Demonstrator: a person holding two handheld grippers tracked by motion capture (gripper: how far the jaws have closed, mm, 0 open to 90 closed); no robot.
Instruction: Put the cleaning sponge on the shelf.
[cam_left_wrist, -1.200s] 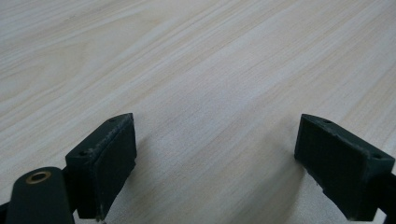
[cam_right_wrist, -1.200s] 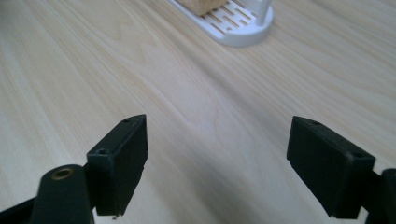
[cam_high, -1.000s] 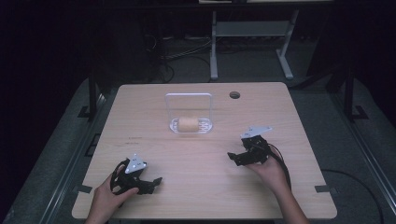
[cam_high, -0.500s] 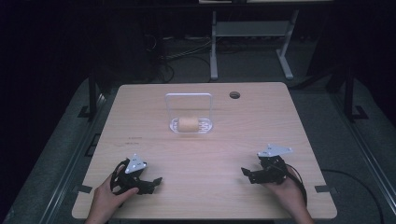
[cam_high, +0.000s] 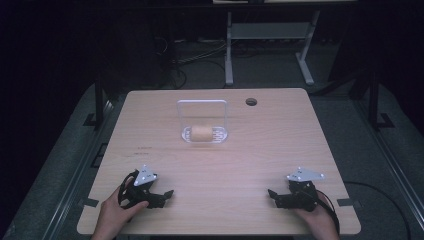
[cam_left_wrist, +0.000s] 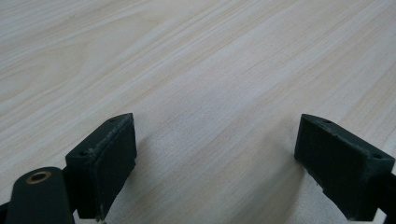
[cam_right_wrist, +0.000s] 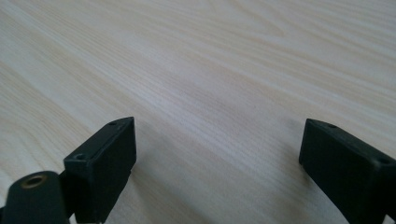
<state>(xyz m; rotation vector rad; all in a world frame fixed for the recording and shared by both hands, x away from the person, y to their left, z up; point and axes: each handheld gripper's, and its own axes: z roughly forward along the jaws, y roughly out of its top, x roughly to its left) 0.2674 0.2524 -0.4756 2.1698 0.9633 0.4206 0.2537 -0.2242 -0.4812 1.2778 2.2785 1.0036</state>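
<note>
A: Starting with the left gripper (cam_high: 167, 195). Sitting where?

B: Lying low at the near left of the table (cam_high: 220, 165), being held by the left hand (cam_high: 112, 216) and pointing inward, toward the middle.

A: Gripping anything?

B: Gripping nothing. Jaws standing wide apart in the left gripper view, with bare pale wood showing between the two black pads (cam_left_wrist: 105, 163).

A: And the right gripper (cam_high: 272, 194)?

B: Mirroring it at the near right, being held by the right hand (cam_high: 320, 222) and pointing inward as well. Jaws having just been opening, now gaping wide, with nothing between them. Again showing plain wood grain between the pads (cam_right_wrist: 105, 163) in the right gripper view.

A: Touching the table?

B: Looking very close to it in both gripper views, but not telling for sure.

A: Finding the tan roll (cam_high: 201, 133) where?

B: Lying on its side in the base of the clear holder (cam_high: 202, 106), on the far half of the table, slightly left of centre. Sitting well apart from both grippers and roughly between their two lines of aim.

A: Seeing anything else up there?

B: Noticing a round hole (cam_high: 251, 101) in the tabletop, to the right of the holder near the far edge.
</note>
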